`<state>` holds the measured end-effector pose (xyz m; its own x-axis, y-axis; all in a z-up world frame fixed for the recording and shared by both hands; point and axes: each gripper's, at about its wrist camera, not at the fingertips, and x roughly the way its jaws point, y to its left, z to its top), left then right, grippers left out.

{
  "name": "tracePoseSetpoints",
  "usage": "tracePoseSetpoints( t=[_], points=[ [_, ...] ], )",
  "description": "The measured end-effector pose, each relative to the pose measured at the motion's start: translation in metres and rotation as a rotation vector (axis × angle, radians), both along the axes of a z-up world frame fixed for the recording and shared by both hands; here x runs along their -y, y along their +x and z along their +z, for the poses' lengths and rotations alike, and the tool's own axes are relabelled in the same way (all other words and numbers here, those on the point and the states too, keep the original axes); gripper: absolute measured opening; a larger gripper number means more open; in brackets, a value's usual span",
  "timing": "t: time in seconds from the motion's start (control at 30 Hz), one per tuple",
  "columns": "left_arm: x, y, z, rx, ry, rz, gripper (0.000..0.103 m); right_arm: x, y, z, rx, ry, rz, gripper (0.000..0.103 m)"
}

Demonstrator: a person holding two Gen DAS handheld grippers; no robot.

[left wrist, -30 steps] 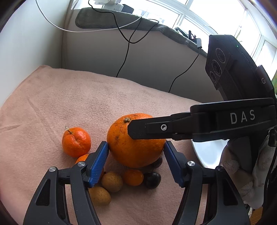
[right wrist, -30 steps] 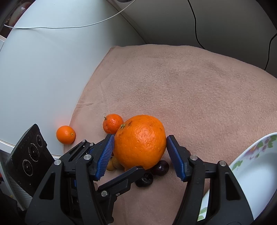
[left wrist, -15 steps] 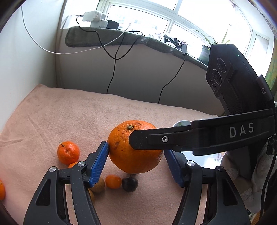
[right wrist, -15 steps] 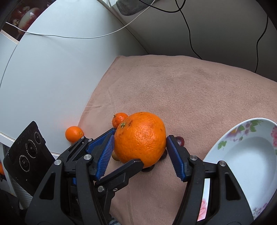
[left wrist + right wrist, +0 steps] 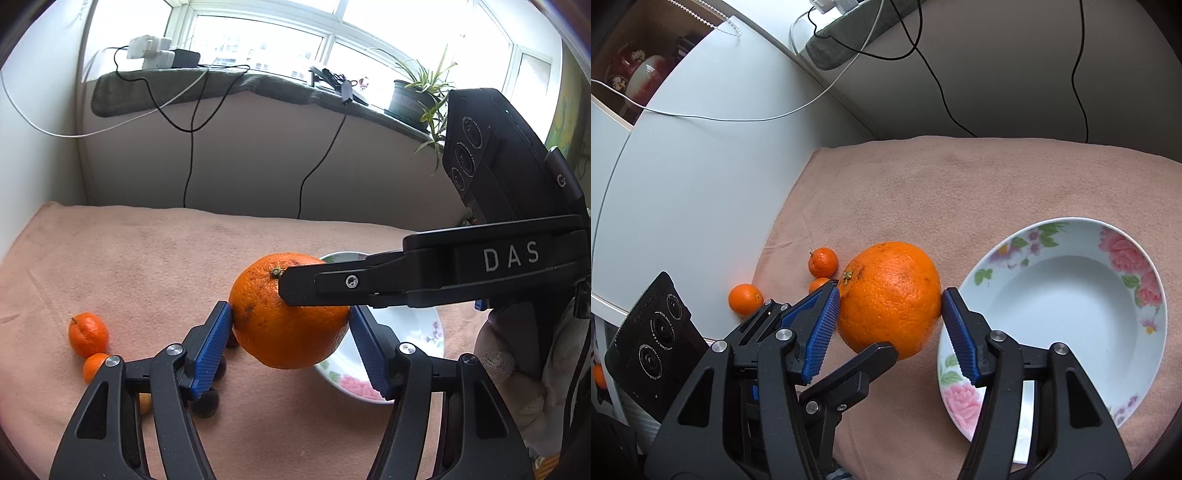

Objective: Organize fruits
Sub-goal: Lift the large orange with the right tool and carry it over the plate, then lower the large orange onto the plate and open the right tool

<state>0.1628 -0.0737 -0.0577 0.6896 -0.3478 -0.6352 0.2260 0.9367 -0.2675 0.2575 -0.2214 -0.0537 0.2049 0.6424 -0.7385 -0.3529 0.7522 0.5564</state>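
The left gripper (image 5: 290,334) and the right gripper (image 5: 889,321) both clamped the big orange (image 5: 288,310) from crossing sides, its blue pads (image 5: 212,347) pressed on the peel while the right jaws were closing tighter. The fruit hung clear of the pink cloth (image 5: 923,192), just beside the rim of the flowered bowl (image 5: 1071,295). Small mandarins (image 5: 88,334) lay on the cloth to the left.
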Motion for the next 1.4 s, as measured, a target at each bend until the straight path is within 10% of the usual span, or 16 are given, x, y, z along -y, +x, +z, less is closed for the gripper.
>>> tracePoseSetpoints(
  t=[0.5, 0.63, 0.87, 1.07, 1.4],
  points=[
    [0.073, 0.004, -0.011, -0.037, 0.003, -0.14, 0.064, 0.074, -0.014, -0.02, -0.03, -0.047, -0.136, 0.06],
    [0.085, 0.003, -0.012, -0.043, 0.007, -0.178, 0.046, 0.086, -0.013, -0.023, -0.032, -0.023, -0.153, 0.06],
    [0.077, -0.003, -0.007, -0.047, -0.016, -0.184, 0.046, 0.103, -0.023, 0.001, 0.091, -0.075, -0.204, 0.06],
    [0.062, -0.014, -0.003, -0.035, -0.015, -0.158, 0.068, 0.109, -0.035, 0.009, 0.166, -0.122, -0.234, 0.067],
    [0.044, -0.028, -0.002, -0.02, 0.014, -0.117, 0.07, 0.107, -0.069, 0.018, 0.295, -0.14, -0.279, 0.074]
  ],
)
